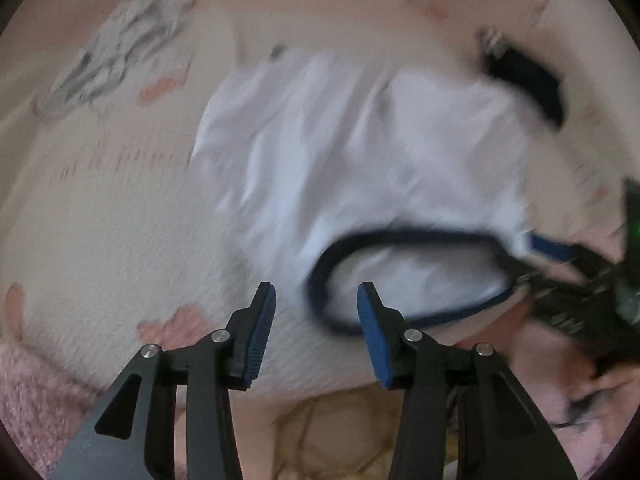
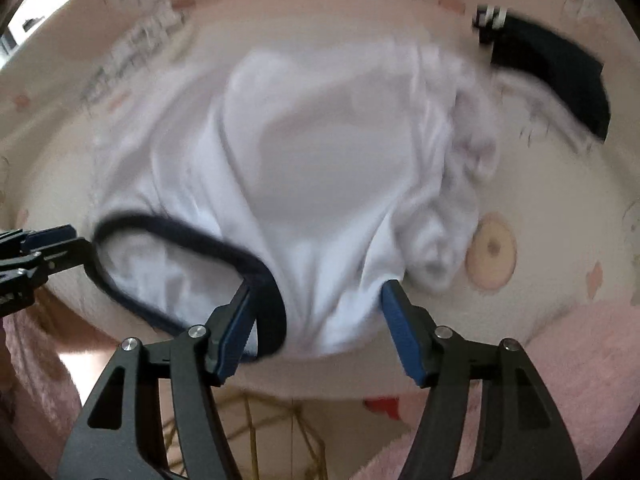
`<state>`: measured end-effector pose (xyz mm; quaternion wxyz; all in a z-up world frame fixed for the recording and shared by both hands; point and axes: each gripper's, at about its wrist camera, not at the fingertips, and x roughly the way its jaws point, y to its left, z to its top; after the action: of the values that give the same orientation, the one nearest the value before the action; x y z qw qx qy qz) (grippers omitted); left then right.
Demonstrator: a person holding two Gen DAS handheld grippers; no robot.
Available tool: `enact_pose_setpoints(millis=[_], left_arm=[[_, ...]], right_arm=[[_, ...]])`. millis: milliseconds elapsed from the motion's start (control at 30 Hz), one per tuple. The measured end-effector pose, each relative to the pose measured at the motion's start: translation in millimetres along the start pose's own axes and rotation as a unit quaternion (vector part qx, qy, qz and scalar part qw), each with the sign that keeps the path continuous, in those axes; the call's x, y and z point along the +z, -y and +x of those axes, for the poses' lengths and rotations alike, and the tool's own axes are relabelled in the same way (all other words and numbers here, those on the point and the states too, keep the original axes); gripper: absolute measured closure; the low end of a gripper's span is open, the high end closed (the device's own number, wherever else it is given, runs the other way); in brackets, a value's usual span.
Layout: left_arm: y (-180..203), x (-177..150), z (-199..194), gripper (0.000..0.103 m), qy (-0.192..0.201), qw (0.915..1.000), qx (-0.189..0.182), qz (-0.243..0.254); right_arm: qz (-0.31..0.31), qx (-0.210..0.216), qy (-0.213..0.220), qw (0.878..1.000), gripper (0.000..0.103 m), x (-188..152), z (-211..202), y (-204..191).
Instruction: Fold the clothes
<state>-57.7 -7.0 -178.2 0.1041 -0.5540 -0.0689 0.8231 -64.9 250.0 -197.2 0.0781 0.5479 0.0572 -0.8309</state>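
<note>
White shirt [image 2: 320, 168] flat on bed, navy collar [image 2: 192, 240] nearest; L/R fingers spread, nothing pinched.

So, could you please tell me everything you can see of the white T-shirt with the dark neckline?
The white T-shirt with a navy ribbed collar looks like thin, soft cotton. It lies crumpled and wrinkled on the cream, pink-patterned bedspread, collar nearest the cameras, one side bunched into folds near a round peach print. A black strap lies past its far corner. The open right hand-held gripper straddles the collar edge; whether its pads touch is unclear. The open left hand-held gripper hovers beside the collar.
</note>
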Motion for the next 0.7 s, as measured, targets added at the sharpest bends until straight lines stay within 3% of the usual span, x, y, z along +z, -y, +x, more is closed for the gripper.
enact_pose_setpoints(millis=[100, 267, 333, 400, 500, 533, 600, 700], left_arm=[[9.7, 5.1, 7.9, 0.058, 0.020, 0.9995, 0.011, 0.022], [17.2, 10.4, 34.9, 0.058, -0.017, 0.9987, 0.044, 0.016], [13.6, 9.0, 47.9, 0.058, -0.043, 0.9971, 0.061, 0.010], [11.9, 5.7, 49.8, 0.058, -0.052, 0.9960, 0.070, 0.015], [10.6, 0.7, 46.2, 0.058, -0.070, 0.9951, 0.069, 0.014], [3.0, -1.4, 41.8, 0.058, -0.068, 0.9964, 0.050, -0.013], [-15.2, -5.6, 32.4, 0.057, -0.062, 0.9952, 0.007, -0.076], [-49.1, -5.6, 22.0, 0.056, -0.036, 0.9841, -0.026, -0.172]], right_arm=[[-0.009, -0.016, 0.017, 1.000, 0.038, -3.9, -2.0, -4.1], [-0.013, -0.030, 0.015, 0.999, 0.038, 16.9, -17.1, -10.8], [-0.010, -0.039, -0.003, 0.999, 0.033, 25.0, -7.3, -10.0], [-0.010, -0.043, -0.076, 0.996, 0.027, 31.9, 28.1, -9.2], [0.031, -0.008, -0.079, 0.996, 0.027, 29.8, 24.2, 5.1], [0.046, 0.008, -0.079, 0.996, 0.033, 28.5, 18.8, 10.0], [0.077, 0.042, -0.080, 0.993, 0.034, 25.8, 8.0, 19.9], [0.168, 0.075, -0.054, 0.981, 0.032, 20.1, -9.2, 47.4]])
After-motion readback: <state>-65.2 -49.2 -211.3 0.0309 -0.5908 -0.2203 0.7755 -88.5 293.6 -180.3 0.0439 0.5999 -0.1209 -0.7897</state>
